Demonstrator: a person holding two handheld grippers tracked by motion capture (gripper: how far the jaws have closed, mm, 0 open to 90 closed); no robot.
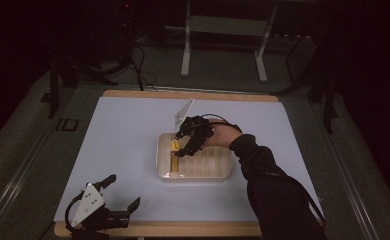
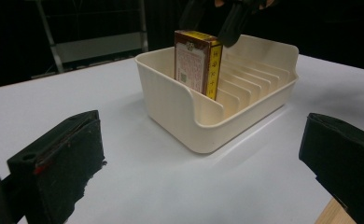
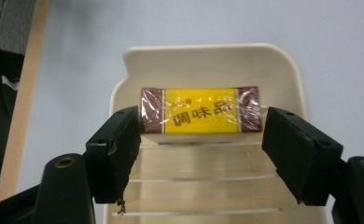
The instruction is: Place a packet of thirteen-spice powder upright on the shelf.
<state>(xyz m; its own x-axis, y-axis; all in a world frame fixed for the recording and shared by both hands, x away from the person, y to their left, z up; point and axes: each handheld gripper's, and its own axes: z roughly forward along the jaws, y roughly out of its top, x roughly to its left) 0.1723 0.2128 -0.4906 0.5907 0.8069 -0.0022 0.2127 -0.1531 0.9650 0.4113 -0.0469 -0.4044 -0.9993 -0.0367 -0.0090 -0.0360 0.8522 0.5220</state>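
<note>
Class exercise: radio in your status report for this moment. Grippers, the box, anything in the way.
Right gripper open, jaws either side of box. Box upright in end slot of cream rack. Left gripper open, idle on table. Nothing in the way.

High view: room dim, background near black; the white bench top is the only evenly lit area, light falling from above, and the frame is soft and grainy. The dark sleeve loses detail against the floor. Left gripper view: brighter, the cream tray sharp, a soft shadow beneath its near wall; the near left tongs are blurred at the frame edges. Right gripper view: glare on the wrapper of the yellow box; right tongs slightly out of focus.
</note>
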